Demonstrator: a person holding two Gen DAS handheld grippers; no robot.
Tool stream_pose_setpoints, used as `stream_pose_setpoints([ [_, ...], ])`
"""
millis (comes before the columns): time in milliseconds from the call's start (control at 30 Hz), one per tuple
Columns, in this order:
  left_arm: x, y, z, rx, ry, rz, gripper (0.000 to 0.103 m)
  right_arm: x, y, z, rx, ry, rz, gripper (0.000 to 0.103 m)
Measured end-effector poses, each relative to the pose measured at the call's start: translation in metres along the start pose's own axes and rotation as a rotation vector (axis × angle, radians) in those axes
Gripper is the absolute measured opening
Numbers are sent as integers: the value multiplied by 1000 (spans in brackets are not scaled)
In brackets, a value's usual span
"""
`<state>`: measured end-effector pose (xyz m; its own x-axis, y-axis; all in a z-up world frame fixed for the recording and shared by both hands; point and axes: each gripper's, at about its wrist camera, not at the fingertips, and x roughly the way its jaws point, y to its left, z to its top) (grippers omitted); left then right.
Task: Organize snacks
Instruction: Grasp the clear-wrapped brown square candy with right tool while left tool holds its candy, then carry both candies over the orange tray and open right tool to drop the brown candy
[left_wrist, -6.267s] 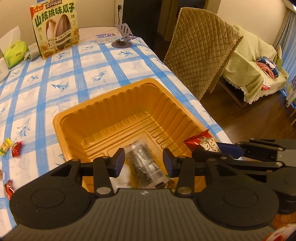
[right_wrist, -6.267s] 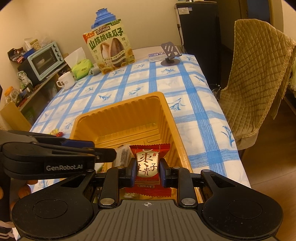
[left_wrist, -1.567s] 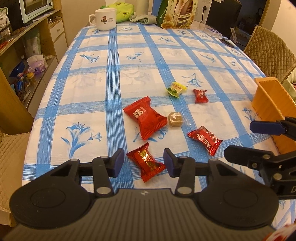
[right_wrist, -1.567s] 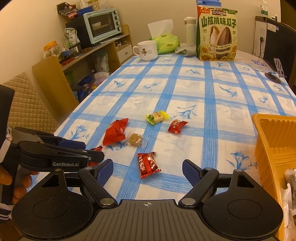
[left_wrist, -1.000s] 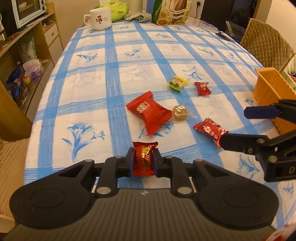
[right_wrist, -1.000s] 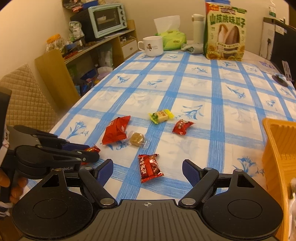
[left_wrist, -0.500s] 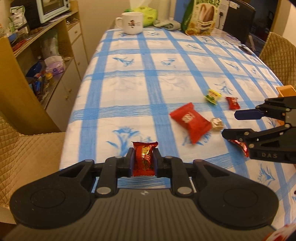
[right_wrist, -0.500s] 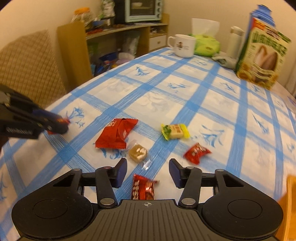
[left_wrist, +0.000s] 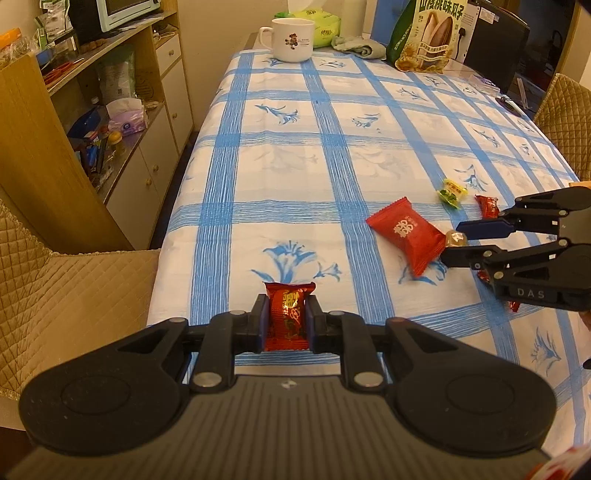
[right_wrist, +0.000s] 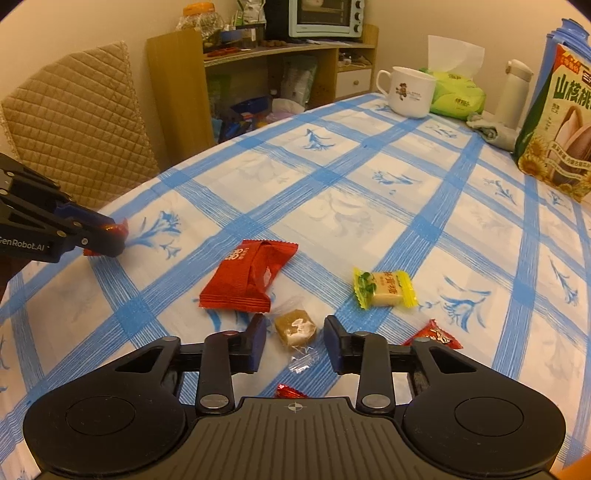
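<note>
My left gripper (left_wrist: 286, 325) is shut on a small red candy (left_wrist: 287, 317), held over the table's near left edge; it also shows in the right wrist view (right_wrist: 107, 236). My right gripper (right_wrist: 294, 343) is open, its jaws on either side of a brown candy in clear wrap (right_wrist: 295, 328) on the cloth. A big red packet (right_wrist: 249, 275) lies just left of it, a yellow-green candy (right_wrist: 386, 288) to the right, and a small red candy (right_wrist: 434, 336) at the right finger. Another red candy (right_wrist: 290, 390) lies under the gripper body.
The blue-checked tablecloth (left_wrist: 332, 155) covers the table. A white mug (left_wrist: 291, 38), green tissue pack (right_wrist: 456, 98), and sunflower seed bag (left_wrist: 428, 35) stand at the far end. Quilted chairs (left_wrist: 55, 295) and a wooden shelf unit (left_wrist: 74, 122) stand to the left.
My right gripper has moved forward and lower, so the brown candy now lies between its open jaws. My left gripper has kept the red candy and shifted a little left.
</note>
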<state>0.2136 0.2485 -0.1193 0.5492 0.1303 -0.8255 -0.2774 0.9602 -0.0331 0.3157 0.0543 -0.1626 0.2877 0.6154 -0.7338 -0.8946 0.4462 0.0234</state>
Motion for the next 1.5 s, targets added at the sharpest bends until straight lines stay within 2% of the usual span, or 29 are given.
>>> stream_pose_setpoints([
  [300, -2, -2, 1, 5, -4, 0, 18, 1, 7, 5, 10, 36, -21, 26],
  [600, -6, -11, 1, 19, -6, -3, 18, 0, 0, 6, 149, 30, -30, 25],
  [767, -19, -21, 6, 33, -42, -13, 18, -8, -8, 6, 242, 18, -32, 25],
  [1133, -47, -50, 9, 75, -92, -37, 18, -63, -9, -1, 328, -109, -48, 25],
  [1500, -88, -95, 1, 140, -131, -93, 18, -144, -3, -28, 394, -220, -28, 25],
])
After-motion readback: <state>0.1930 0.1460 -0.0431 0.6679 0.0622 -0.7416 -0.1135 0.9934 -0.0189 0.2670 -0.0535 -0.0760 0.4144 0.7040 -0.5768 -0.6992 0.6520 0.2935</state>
